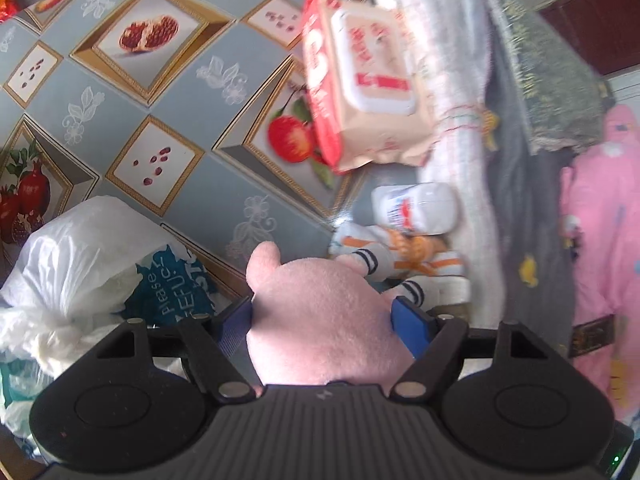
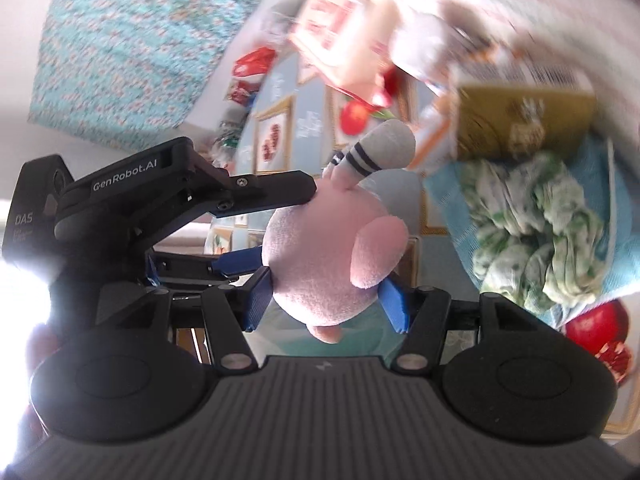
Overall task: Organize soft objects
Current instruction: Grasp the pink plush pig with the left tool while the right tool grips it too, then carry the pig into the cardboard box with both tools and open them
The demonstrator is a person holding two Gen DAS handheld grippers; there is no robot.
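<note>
A pink plush toy (image 1: 320, 332) with grey, dark-striped limbs (image 2: 380, 152) hangs above the fruit-patterned tablecloth (image 1: 160, 128), held from two sides. My left gripper (image 1: 322, 324) has its blue pads (image 1: 410, 330) pressed into the toy's round body. In the right wrist view the left gripper (image 2: 288, 228) reaches in from the left and pinches the toy. My right gripper (image 2: 326, 304) has its blue pads (image 2: 394, 310) against the toy's lower part. Behind the toy lies a second soft doll (image 1: 404, 256) with orange stripes.
A wet-wipes pack (image 1: 368, 84) and a white bottle (image 1: 416, 208) lie on the table beside piled grey cloth (image 1: 516, 200) and a pink garment (image 1: 600, 240). A white plastic bag (image 1: 80, 248) sits at the left. A crumpled green-white cloth (image 2: 532, 236) and a gold box (image 2: 520, 120) are at the right.
</note>
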